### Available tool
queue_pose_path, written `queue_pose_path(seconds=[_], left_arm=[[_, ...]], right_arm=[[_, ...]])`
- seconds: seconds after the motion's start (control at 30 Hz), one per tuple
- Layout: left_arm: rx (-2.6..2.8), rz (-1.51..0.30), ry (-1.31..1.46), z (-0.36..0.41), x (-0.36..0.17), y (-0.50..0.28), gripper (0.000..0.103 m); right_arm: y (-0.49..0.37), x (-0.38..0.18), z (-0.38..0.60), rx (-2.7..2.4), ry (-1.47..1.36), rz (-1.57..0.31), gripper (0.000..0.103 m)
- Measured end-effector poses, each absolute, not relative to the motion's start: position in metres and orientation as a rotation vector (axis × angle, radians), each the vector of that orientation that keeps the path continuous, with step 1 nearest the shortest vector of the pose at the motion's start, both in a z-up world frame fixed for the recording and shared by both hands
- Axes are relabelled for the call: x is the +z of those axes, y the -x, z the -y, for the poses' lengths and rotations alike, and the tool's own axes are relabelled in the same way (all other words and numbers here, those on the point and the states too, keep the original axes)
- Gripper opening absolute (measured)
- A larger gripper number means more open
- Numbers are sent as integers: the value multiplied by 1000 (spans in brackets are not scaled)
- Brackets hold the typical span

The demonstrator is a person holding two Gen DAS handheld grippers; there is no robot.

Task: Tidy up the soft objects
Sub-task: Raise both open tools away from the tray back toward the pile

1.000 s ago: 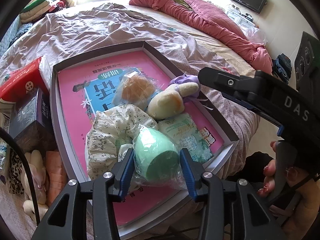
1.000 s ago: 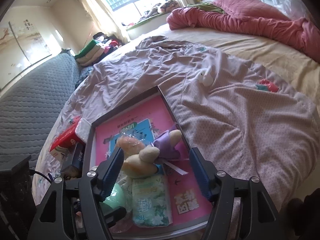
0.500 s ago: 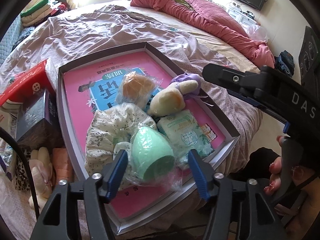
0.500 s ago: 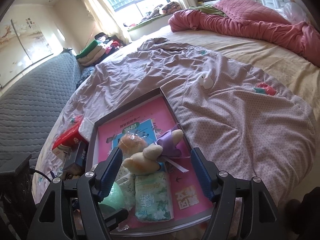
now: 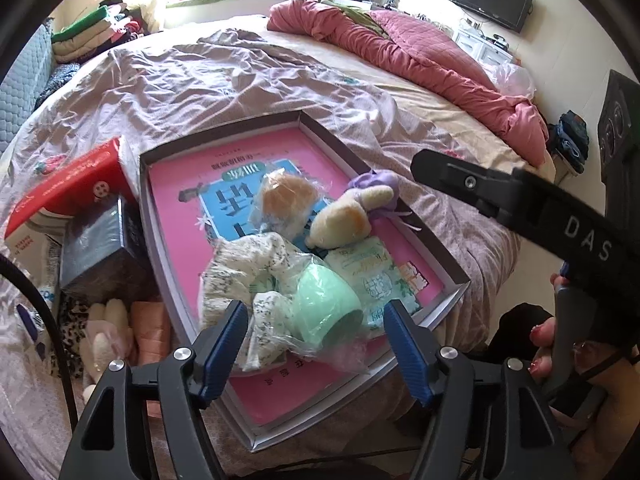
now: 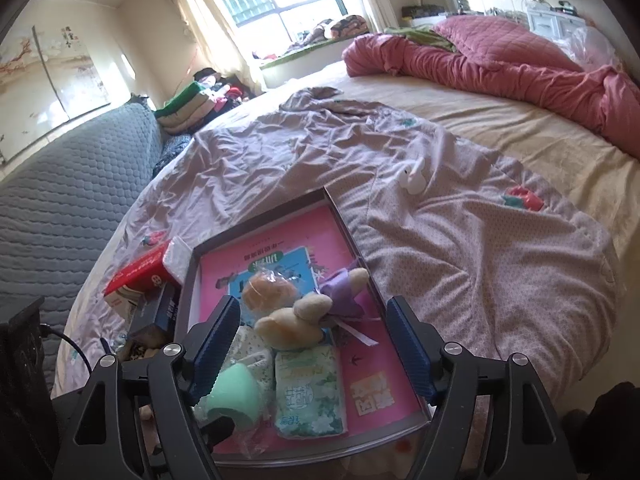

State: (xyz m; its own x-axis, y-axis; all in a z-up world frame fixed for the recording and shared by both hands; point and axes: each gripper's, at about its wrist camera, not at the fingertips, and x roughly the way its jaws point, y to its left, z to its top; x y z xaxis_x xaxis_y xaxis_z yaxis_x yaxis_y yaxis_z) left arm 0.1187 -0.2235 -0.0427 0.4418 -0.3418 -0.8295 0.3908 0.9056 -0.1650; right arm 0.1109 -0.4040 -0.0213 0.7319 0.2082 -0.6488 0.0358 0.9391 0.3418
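We read the release step as complete: the left gripper (image 5: 314, 344), whose fingers have just been opening, stands wide around the bagged green cup (image 5: 326, 306) without pressing it, in the shallow box (image 5: 456, 276) on the bed. The right gripper (image 6: 314, 344), likewise just widened, holds nothing above the plush toy (image 6: 294, 322). The next move, we judge, calls for fetching another soft item.

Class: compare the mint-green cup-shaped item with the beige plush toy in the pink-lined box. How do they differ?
The mint-green item is smooth and wrapped in clear plastic; the beige plush toy is fuzzy and unwrapped. The green item lies nearer the box's front edge, the toy nearer its middle. Both lie inside the box, ungripped.
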Motion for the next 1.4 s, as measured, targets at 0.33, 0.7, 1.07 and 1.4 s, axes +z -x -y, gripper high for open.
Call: queue_pose_path(seconds=[0.33,0.7,1.07,1.4], left_arm=[[-422,-940,-25,202,-12,-111,79],[-392,-874,27,170,17,-103,87],[-334,-844,69,123,34,-102,88],[-230,-846,88,72,37,-103,88]], right_arm=[[-105,-3,388,117,-290,-711,78],[-98,13,374,126,-261,-690,79],[-93,25,353,144,-202,-684,79],[-92,38,316,219,-141,-675,79]])
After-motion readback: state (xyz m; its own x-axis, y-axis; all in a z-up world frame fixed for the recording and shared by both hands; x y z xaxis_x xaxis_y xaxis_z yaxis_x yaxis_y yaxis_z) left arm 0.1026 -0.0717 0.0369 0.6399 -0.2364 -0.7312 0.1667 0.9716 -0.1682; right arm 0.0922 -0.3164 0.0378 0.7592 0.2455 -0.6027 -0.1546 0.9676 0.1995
